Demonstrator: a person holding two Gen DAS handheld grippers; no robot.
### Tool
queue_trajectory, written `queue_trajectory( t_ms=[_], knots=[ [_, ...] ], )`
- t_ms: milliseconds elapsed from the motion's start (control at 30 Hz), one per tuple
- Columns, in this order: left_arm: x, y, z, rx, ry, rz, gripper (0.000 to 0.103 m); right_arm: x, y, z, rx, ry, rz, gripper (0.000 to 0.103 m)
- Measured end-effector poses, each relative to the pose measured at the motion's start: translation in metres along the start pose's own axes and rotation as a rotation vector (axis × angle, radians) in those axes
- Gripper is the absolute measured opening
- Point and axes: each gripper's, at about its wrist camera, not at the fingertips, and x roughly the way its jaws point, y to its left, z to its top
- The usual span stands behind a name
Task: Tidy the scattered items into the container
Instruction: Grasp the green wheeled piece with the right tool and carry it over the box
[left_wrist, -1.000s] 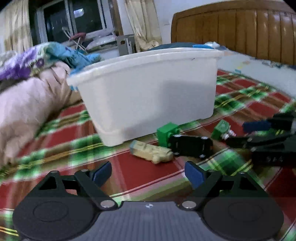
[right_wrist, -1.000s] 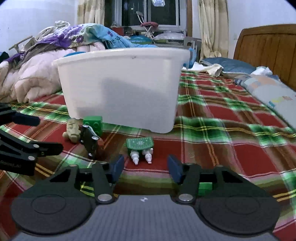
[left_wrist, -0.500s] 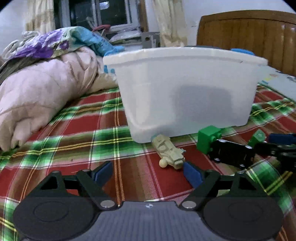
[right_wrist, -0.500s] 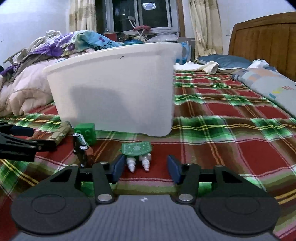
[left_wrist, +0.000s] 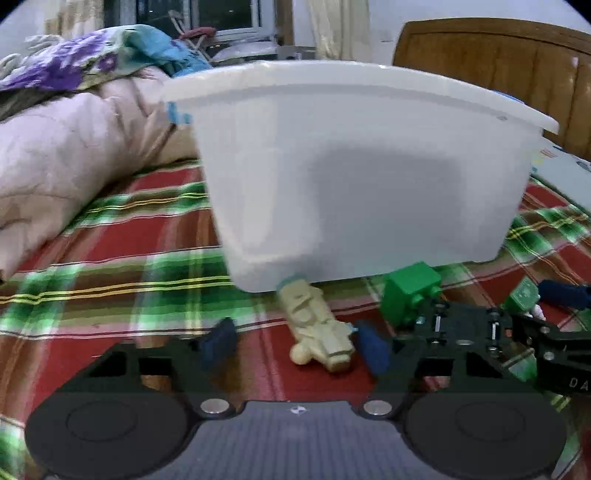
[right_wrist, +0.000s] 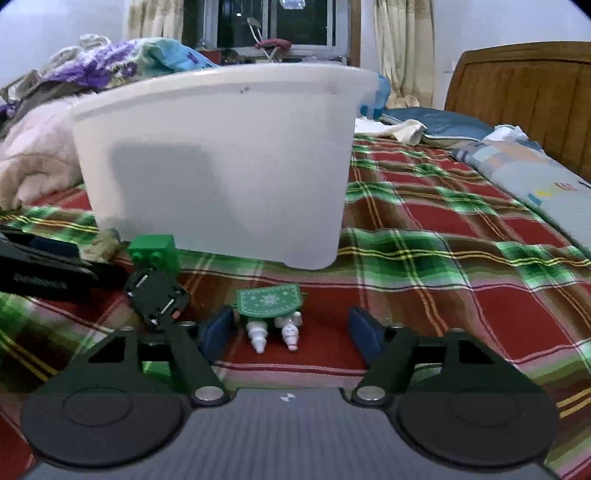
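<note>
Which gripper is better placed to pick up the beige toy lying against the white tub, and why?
Left. The left gripper has the beige toy between its open, just-closing jaws, beside the white tub. The right gripper, jaws just opening, brackets the green toy instead.

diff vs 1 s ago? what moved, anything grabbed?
The left gripper swung over from the black car to the beige toy; its jaws have just been closing around it, no firm contact visible. The right gripper edged up to the green toy; its jaws have just been opening, straddling it, not touching. Nothing is held. The white tub, green block and black car stayed put.
</note>
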Motion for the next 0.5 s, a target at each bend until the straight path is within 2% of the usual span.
queue_trajectory(
  t_ms=[33, 100, 133, 167, 500],
  knots=[
    [-0.003, 0.002, 0.0, -0.011, -0.004, 0.012, 0.039, 0.001, 0.001, 0.0, -0.005, 0.003, -0.004, 0.072],
    [-0.006, 0.007, -0.002, -0.03, 0.003, 0.007, 0.039, 0.001, 0.003, 0.001, -0.014, 0.005, -0.009, 0.071],
    [-0.007, 0.008, -0.003, -0.028, 0.008, -0.003, 0.039, 0.0, 0.003, 0.001, -0.015, 0.006, 0.005, 0.061],
    [-0.009, 0.007, -0.004, -0.017, 0.012, -0.009, 0.039, -0.001, 0.003, 0.001, -0.016, 0.005, 0.034, 0.038],
    [-0.062, 0.008, -0.02, -0.009, -0.003, -0.097, 0.039, -0.051, 0.009, -0.01, -0.008, 0.007, 0.081, 0.039]
  ],
)
